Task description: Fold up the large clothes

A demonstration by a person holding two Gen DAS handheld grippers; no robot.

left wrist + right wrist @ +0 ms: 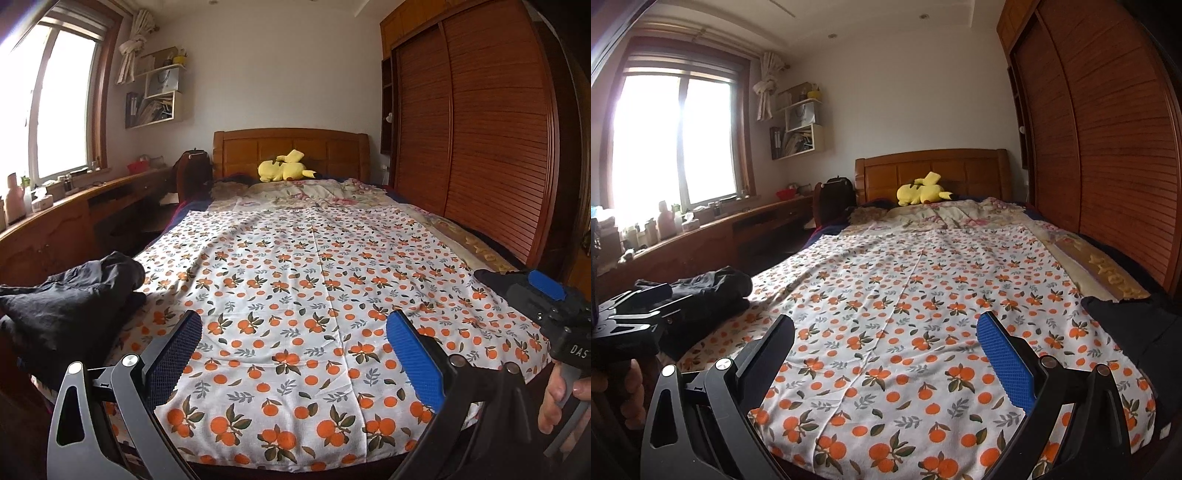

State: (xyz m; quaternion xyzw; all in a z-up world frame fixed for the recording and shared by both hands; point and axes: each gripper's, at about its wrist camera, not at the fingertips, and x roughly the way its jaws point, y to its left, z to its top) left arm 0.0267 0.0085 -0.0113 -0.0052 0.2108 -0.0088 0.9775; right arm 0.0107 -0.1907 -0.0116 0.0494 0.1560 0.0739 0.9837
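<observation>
A crumpled black garment (74, 295) (713, 288) lies in a heap at the bed's near left corner. A second dark garment (1126, 328) sits at the near right edge. Both rest on a white cloth printed with oranges (314, 277) (905, 314), spread flat over the bed. My left gripper (295, 325) hovers open above the cloth's near end, to the right of the black heap, holding nothing. My right gripper (886, 325) is also open and empty over the same end, left of the dark garment. A hand (554, 398) holds the right gripper's handle.
A yellow plush toy (284, 168) lies by the wooden headboard (291, 147) on a flowered quilt (314, 192). A louvred wardrobe (480, 147) runs along the right. A desk with bottles (55, 206) stands under the window on the left.
</observation>
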